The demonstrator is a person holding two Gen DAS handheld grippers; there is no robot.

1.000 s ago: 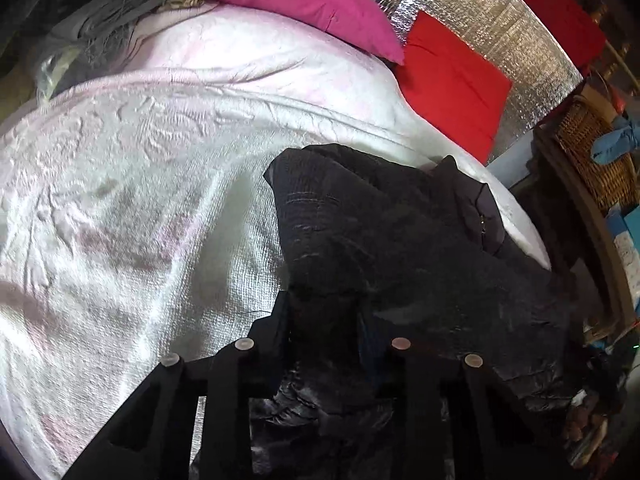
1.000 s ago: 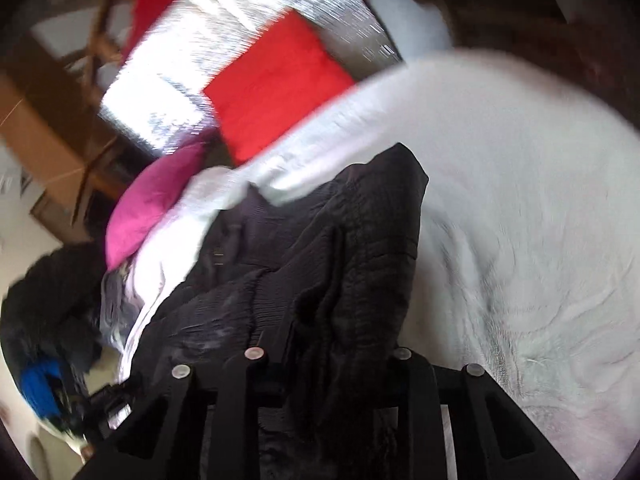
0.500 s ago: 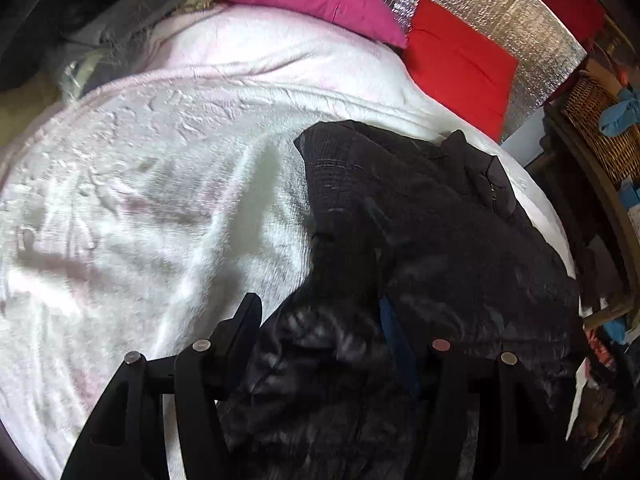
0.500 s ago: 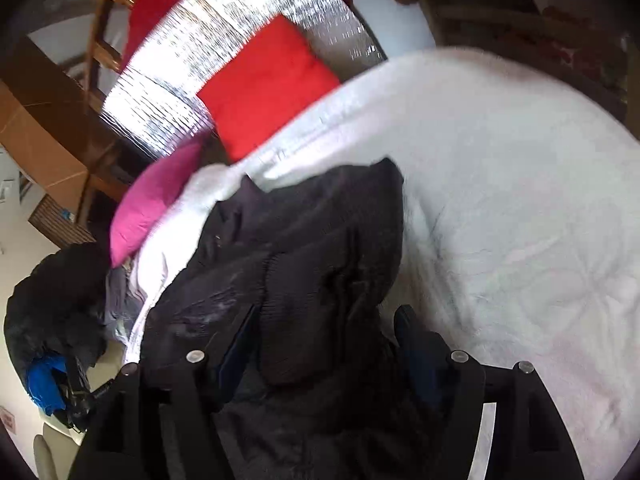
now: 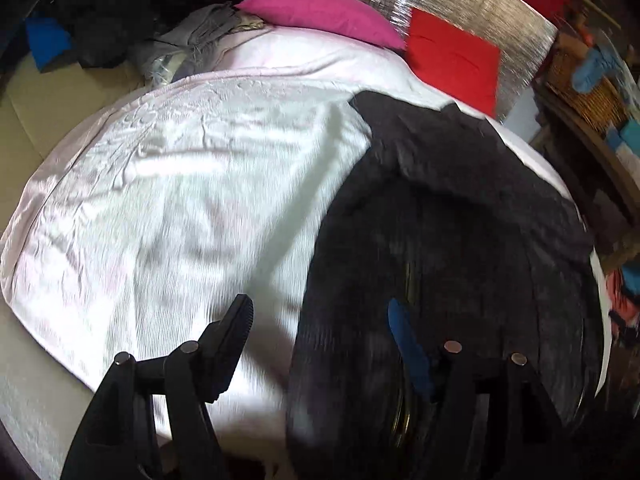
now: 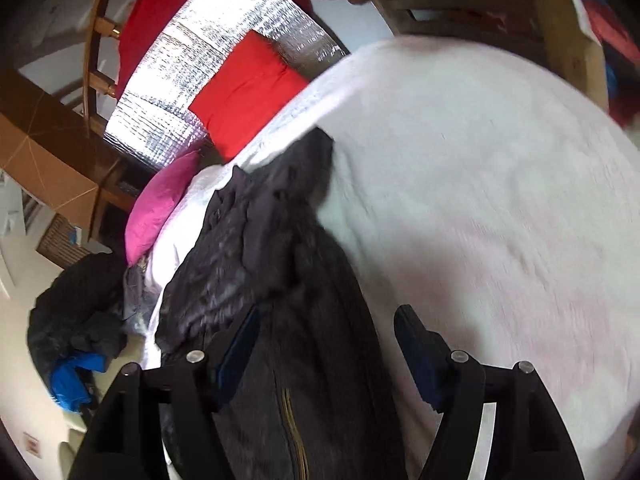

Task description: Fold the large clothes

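The white bedspread [image 5: 168, 200] is the largest surface: a textured woven cover with a raised pattern and shallow creases, spread over the whole bed. On it lies the dark jacket [image 5: 460, 248], a large charcoal garment of soft, faintly ribbed fabric, heaped in uneven folds along one side of the bed, with a brass-coloured zip [image 6: 294, 436] running down its near portion. Its far corner rises to a blunt point toward the pillows. Behind the bed stands a crinkled silver foil panel [image 5: 480, 4]. Against it rest a flat, square red cushion [image 5: 454, 56] and a plump magenta pillow [image 5: 316, 12].

The left gripper [image 5: 320, 320] has just been opening; its fingers stand spread, one over bare bedspread, the other over the jacket, pinching nothing. The right gripper [image 6: 326, 332] has likewise been opening; its fingers are spread, the jacket lying loose between them, unclamped
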